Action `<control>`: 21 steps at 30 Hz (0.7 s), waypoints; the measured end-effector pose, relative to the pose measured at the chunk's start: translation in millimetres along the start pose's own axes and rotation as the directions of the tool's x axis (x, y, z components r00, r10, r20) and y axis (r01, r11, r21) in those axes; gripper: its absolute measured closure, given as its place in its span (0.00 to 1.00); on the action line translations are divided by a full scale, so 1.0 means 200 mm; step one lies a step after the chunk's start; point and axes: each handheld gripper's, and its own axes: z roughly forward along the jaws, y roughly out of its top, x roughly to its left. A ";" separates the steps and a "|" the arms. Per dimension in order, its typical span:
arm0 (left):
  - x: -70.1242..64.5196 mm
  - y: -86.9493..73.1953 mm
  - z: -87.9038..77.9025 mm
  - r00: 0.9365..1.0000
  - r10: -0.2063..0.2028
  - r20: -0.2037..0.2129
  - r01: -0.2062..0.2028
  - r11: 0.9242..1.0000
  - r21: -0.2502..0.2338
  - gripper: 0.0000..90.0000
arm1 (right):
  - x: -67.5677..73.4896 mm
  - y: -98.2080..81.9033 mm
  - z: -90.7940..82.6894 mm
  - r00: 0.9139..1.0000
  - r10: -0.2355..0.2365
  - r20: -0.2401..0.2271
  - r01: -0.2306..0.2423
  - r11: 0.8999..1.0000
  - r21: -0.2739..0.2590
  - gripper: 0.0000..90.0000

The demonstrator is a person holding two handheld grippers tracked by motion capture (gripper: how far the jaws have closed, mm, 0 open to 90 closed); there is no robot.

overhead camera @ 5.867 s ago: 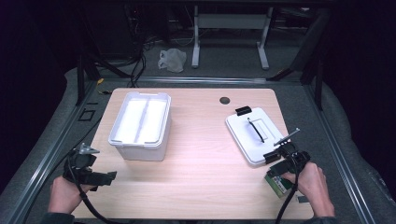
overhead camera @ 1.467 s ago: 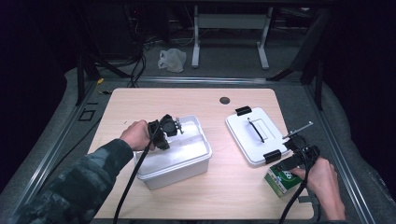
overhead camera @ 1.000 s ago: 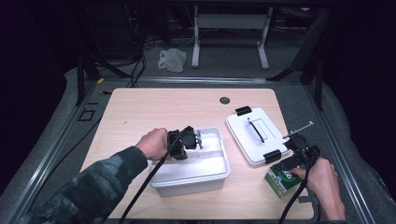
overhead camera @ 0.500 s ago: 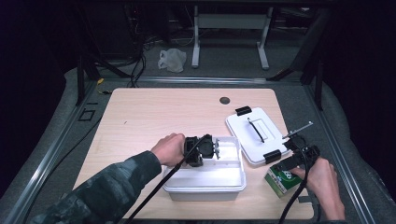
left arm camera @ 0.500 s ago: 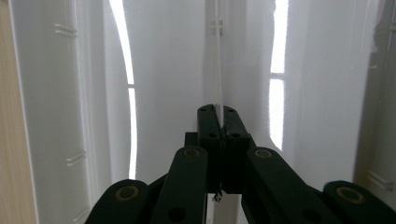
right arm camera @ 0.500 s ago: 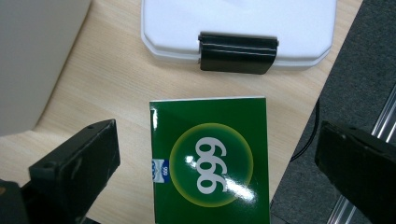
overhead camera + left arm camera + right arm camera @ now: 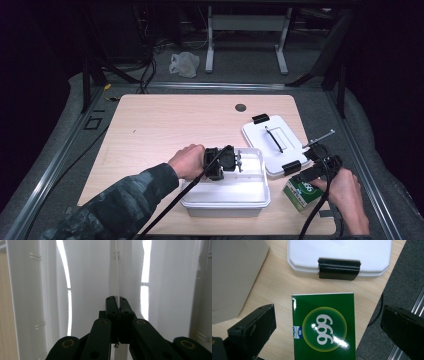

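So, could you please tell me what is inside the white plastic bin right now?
The white plastic bin looks empty: bare white floor. The left claw is shut on its near wall, and the hand and claw cover that corner, so nothing can be told there.

On the table (image 7: 150, 125) the bin (image 7: 235, 192) sits near my edge, my left hand-held gripper (image 7: 239, 161) on its far wall. The lid (image 7: 275, 145) lies behind and right; the box (image 7: 299, 192) sits right of the bin, under my right hand-held gripper (image 7: 312, 172).

Glossy white plastic bin (image 7: 235, 192), pale matt wood-grain table (image 7: 160, 125), and that green box (image 7: 324, 327) looks like shiny coated card.
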 end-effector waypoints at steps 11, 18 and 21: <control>0.03 -0.01 -0.08 0.999 -0.018 0.031 0.018 1.000 -0.021 0.99 | -0.01 0.00 0.01 1.000 0.006 0.000 -0.006 1.000 0.005 0.00; 0.05 -0.02 -0.20 0.999 -0.042 0.026 0.044 0.997 -0.058 0.99 | -0.01 0.00 0.01 1.000 0.007 -0.002 -0.007 1.000 0.006 0.00; 0.04 -0.02 -0.26 0.998 -0.057 0.015 0.057 0.997 -0.056 0.99 | -0.01 -0.01 0.01 1.000 0.006 -0.003 -0.006 1.000 0.007 0.00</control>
